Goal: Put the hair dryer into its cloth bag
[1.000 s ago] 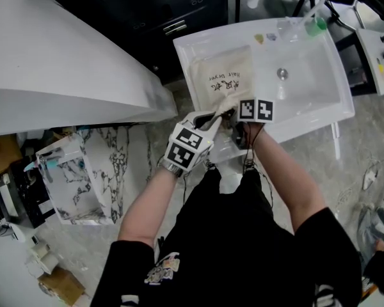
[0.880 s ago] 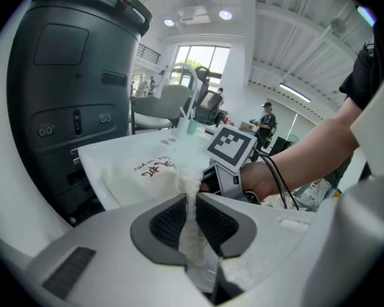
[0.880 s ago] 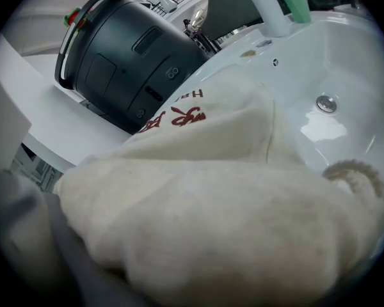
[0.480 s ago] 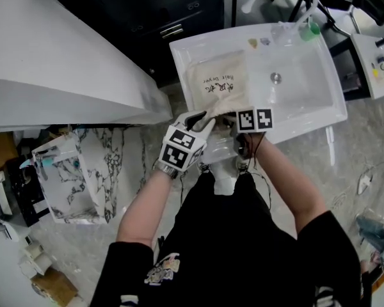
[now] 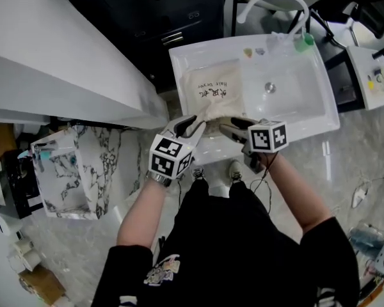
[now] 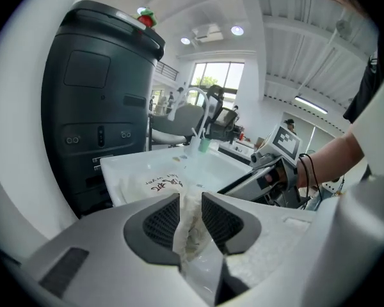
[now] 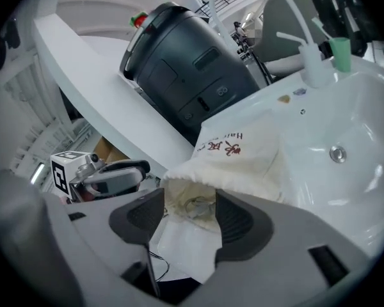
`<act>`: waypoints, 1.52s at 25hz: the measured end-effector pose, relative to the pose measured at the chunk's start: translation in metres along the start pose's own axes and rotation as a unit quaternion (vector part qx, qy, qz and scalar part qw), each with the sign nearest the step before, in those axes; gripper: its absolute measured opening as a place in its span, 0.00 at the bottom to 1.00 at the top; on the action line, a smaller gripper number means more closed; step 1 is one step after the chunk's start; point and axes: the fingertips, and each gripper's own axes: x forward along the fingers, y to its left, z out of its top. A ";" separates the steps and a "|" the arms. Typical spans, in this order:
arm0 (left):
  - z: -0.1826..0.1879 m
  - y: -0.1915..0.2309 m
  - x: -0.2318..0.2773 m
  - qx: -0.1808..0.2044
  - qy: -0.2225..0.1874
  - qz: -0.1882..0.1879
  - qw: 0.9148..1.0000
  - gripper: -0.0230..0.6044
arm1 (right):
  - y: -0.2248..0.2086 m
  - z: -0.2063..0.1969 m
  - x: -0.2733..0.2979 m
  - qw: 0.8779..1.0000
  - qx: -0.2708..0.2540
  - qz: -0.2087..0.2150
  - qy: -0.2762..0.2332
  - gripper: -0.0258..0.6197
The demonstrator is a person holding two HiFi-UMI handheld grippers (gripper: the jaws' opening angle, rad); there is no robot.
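Cream cloth bag [image 5: 214, 89] w/ dark printed lettering lies on the L part of the white moulded sink basin [image 5: 307, 101]; its mouth faces the person, bunched up over the near rim. Hair dryer not seen in any view; bag body looks a bit filled, so prob. already inside; can't confirm.

L gripper [image 6: 191, 211]: jaws have just been opening to a middling gap; bunched mouth cloth fills it and touches both pads; reads as gripping the bag rim.
R gripper [image 7: 187, 213]: jaws wide, just been closing a touch; bag mouth sits betw. them but the pads aren't pressing on it; holds nothing.
Something pale and looped shows inside the mouth; cord or drawstring, can't tell.

Step (judged): working the bag mouth, both grippers just beside each other at it; likely closing up after loading.
Next (judged): R to pinch the opposite rim or the string; L to hold on so the mouth doesn't slump; cloth is limp and may slip, so a firm pinch and a gentle pull.
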 end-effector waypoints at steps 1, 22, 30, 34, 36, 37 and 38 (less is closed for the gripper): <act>0.003 -0.003 -0.003 -0.002 -0.007 0.004 1.000 0.21 | 0.003 0.002 -0.007 1.000 -0.008 0.005 -0.004 0.43; 0.051 -0.101 -0.048 -0.018 -0.122 0.101 0.987 0.21 | 0.053 0.067 -0.136 0.956 -0.239 0.092 -0.142 0.24; 0.044 -0.137 -0.054 -0.040 -0.141 0.146 0.978 0.20 | 0.055 0.065 -0.159 0.950 -0.240 0.134 -0.147 0.15; 0.042 -0.149 -0.062 -0.045 -0.143 0.165 0.975 0.20 | 0.059 0.060 -0.162 0.948 -0.246 0.150 -0.136 0.11; 0.039 -0.154 -0.068 -0.045 -0.144 0.172 0.973 0.20 | 0.063 0.056 -0.163 0.947 -0.245 0.157 -0.133 0.08; 0.038 -0.156 -0.071 -0.046 -0.145 0.176 0.973 0.20 | 0.065 0.054 -0.163 0.947 -0.244 0.161 -0.132 0.05; 0.038 -0.157 -0.074 -0.047 -0.145 0.179 0.972 0.20 | 0.067 0.052 -0.163 0.947 -0.243 0.165 -0.131 0.04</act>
